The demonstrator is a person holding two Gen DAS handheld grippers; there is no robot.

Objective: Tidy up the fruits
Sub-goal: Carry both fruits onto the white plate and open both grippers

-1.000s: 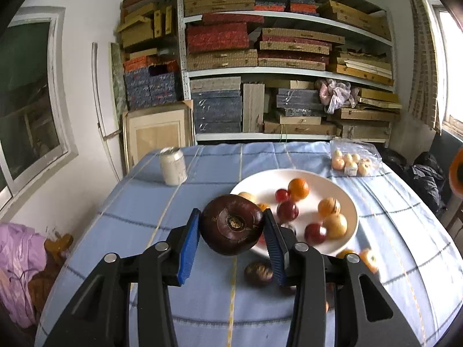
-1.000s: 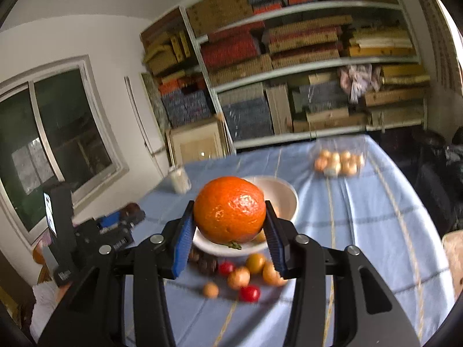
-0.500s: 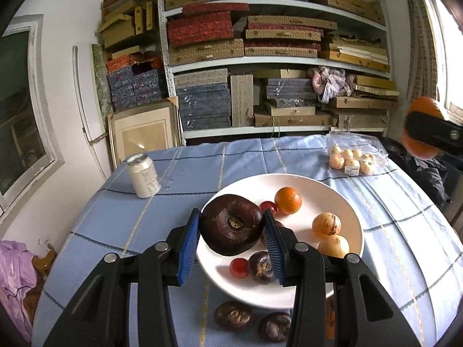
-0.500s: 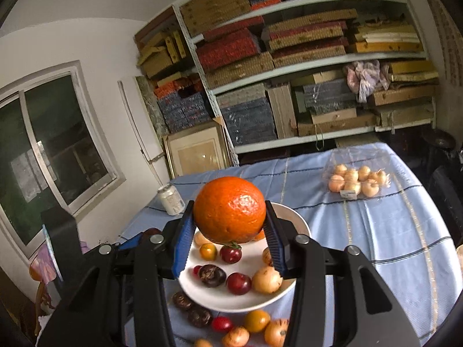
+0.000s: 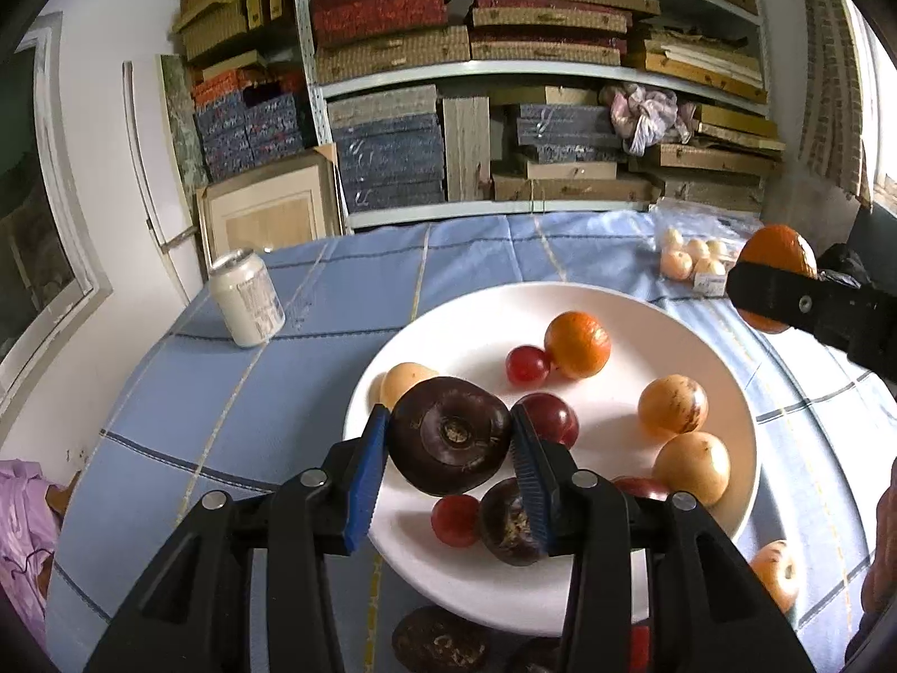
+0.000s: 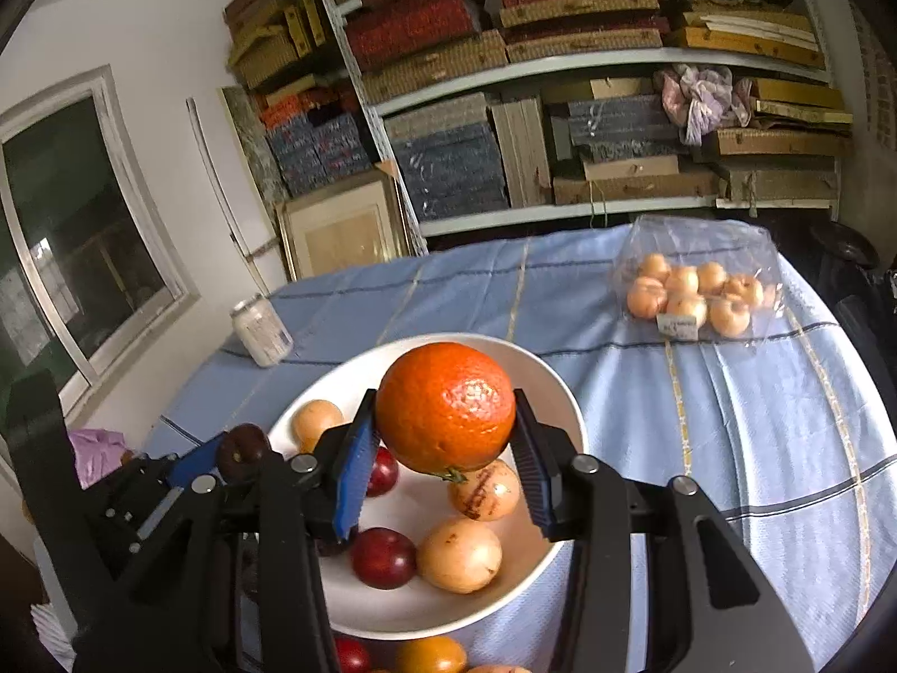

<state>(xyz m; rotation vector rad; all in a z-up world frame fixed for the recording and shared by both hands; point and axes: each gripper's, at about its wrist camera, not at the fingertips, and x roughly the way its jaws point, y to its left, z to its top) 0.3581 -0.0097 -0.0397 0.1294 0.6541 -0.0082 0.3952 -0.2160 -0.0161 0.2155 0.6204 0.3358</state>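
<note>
On white plate (image 5: 729,392): mixed small fruits (image 5: 577,345).

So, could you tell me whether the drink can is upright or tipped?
Upright: the can stands on its base on the tablecloth, top up.

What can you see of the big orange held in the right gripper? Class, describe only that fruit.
The big orange is round, deep orange, with a dimpled, glossy peel and a small green stem end facing down. It hangs in the air, clamped on both sides by the blue pads of the right gripper, above the white plate of smaller fruit. Only the pads touch it. From the left wrist view it shows at the far right, partly hidden behind a black finger.
</note>
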